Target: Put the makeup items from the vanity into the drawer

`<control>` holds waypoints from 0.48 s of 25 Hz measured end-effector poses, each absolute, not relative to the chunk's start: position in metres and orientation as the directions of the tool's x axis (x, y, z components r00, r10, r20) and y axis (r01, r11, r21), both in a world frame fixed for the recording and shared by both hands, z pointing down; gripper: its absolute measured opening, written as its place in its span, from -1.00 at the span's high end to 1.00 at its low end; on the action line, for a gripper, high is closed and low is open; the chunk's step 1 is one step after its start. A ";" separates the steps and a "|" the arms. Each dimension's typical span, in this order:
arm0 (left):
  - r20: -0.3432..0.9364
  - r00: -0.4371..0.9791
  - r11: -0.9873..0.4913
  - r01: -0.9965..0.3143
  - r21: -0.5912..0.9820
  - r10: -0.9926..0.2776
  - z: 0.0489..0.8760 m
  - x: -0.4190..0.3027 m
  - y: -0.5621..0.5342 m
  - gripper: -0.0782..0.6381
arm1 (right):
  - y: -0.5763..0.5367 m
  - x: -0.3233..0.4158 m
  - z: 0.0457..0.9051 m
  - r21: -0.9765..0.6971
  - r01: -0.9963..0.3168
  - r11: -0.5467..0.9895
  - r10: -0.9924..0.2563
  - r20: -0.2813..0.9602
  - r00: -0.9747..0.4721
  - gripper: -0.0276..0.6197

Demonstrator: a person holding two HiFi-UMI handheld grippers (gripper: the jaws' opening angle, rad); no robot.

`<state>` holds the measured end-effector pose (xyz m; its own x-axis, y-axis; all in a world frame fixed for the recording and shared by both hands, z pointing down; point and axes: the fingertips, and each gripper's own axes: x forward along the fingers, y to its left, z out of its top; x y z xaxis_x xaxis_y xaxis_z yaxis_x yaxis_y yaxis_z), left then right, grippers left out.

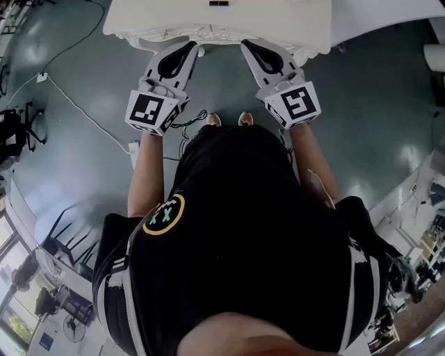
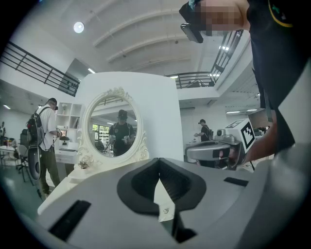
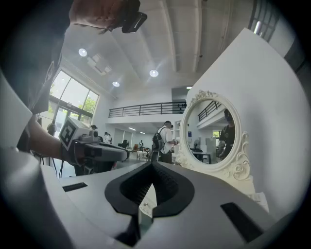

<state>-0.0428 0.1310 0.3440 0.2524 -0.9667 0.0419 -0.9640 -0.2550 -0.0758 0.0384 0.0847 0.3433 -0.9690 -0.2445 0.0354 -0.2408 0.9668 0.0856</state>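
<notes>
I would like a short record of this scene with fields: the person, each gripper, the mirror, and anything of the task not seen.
Person: stands facing the vanity
Left gripper: held level, jaws together, nothing between them
Right gripper: held level, jaws together, nothing between them
Mirror: oval, ornate white frame, upright on the vanity
Not seen: makeup items, drawer

I work in a large open hall fitted out as a test lab, not a home: polished grey floor [image 1: 90, 174] strung with cables [image 1: 89, 111], high ceiling [image 3: 184, 44] with recessed lights [image 3: 153, 73], a railed mezzanine [image 3: 146, 109], tall windows [image 3: 73, 97]. The white vanity [image 1: 229, 21] and mirror [image 2: 111, 130] stand as a set against a bare white panel [image 2: 155, 112].
</notes>
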 end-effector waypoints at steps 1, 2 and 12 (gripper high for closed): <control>0.042 0.252 -0.255 -0.964 -0.075 -0.967 0.345 -0.044 0.131 0.72 | 0.084 0.038 0.344 0.083 -0.241 0.967 -0.244 0.035 -0.969 0.86; 0.042 0.252 -0.255 -0.964 -0.074 -0.967 0.346 -0.045 0.130 0.72 | 0.084 0.037 0.345 0.081 -0.241 0.967 -0.244 0.035 -0.969 0.86; 0.039 0.258 -0.260 -0.963 -0.076 -0.965 0.345 -0.046 0.122 0.72 | 0.073 0.037 0.347 0.047 -0.256 0.966 -0.258 0.038 -0.966 0.85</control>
